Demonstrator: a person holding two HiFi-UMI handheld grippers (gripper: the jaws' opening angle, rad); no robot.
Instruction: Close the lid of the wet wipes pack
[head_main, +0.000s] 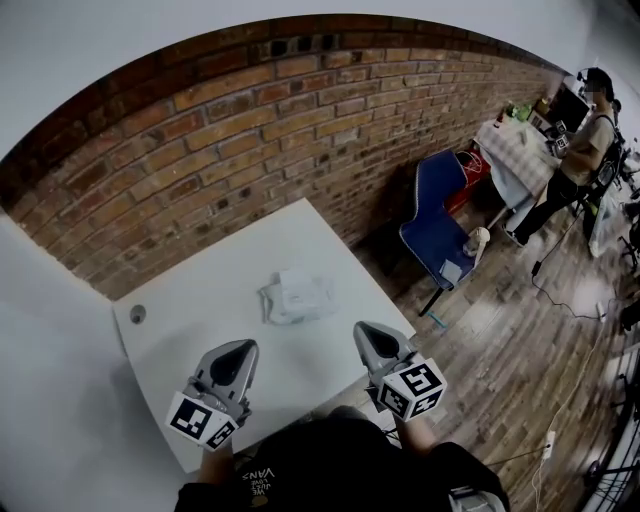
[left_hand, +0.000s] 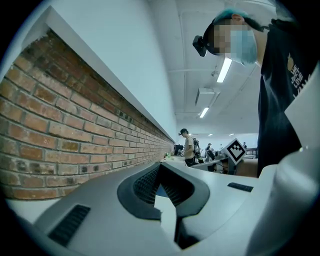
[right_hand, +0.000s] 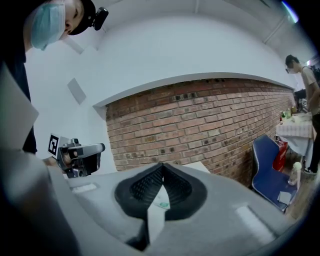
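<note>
A white wet wipes pack (head_main: 296, 297) lies crumpled near the middle of the white table (head_main: 190, 300); it is too small here to tell how its lid stands. Both grippers hover over the table's near edge, short of the pack and apart from it. My left gripper (head_main: 243, 348) is to the pack's lower left, jaws together and holding nothing. My right gripper (head_main: 363, 329) is to its lower right, jaws also together. In the left gripper view the left gripper (left_hand: 160, 165) points along the brick wall. In the right gripper view a white sliver with a green label (right_hand: 161, 202) shows below the right gripper (right_hand: 161, 165).
A brick wall (head_main: 250, 120) runs behind the table. A round hole (head_main: 137, 313) sits near the table's left corner. A blue chair (head_main: 440, 215) stands on the wooden floor to the right. Farther right a person (head_main: 585, 130) stands at a cluttered table.
</note>
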